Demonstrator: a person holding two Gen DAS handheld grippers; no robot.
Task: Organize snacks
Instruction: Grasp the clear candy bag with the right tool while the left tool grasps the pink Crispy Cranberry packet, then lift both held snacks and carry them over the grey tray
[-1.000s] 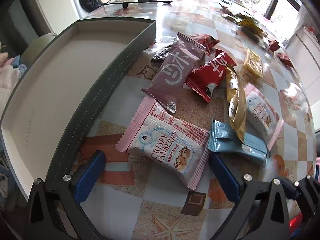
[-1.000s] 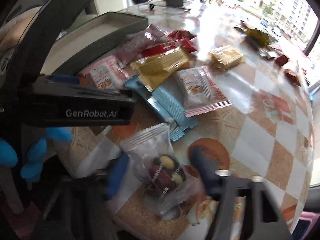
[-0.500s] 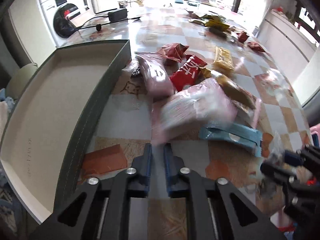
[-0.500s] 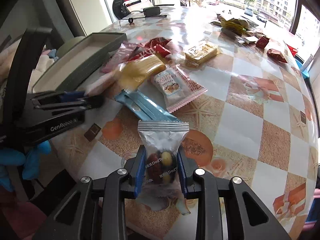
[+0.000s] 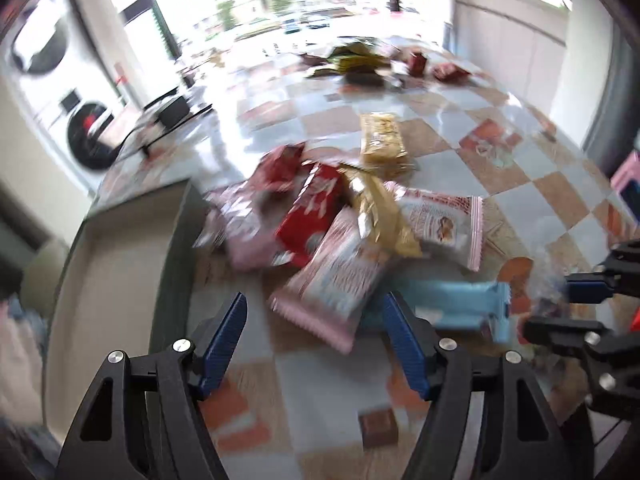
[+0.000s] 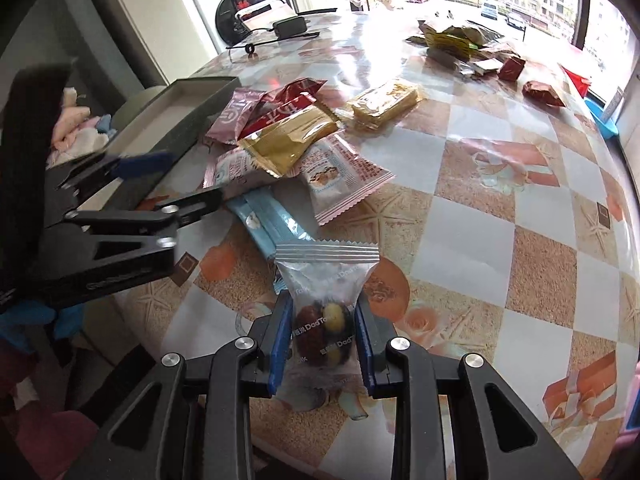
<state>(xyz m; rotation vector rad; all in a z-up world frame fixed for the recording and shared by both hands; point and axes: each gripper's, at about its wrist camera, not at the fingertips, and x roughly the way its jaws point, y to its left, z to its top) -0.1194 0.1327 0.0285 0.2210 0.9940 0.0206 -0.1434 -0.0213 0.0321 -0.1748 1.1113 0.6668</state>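
My right gripper [image 6: 322, 334] is shut on a clear packet of mixed nuts and dried fruit [image 6: 325, 300] and holds it above the table's near edge. My left gripper [image 5: 314, 324] is open and empty, just short of a pink cranberry crisp packet [image 5: 340, 276] that lies tilted on the snack pile; the view is blurred. The pile holds a blue bar [image 5: 456, 306], a gold packet [image 6: 288, 142], a red packet [image 5: 312, 212] and a mauve packet [image 6: 236, 114]. A dark open box [image 6: 188, 114] stands left of the pile; it also shows in the left wrist view [image 5: 120, 264].
A second pink packet [image 6: 340, 176] and a yellow cracker pack [image 6: 386, 100] lie right of the pile. More snacks [image 6: 460, 44] lie at the table's far side. A black charger with cable [image 6: 288, 26] lies at the back left. The right gripper shows in the left wrist view [image 5: 588, 308].
My left gripper was shut half a second ago and now stands open; the pink cranberry packet lies back on the pile. My right gripper closed on the nut packet and still holds it.
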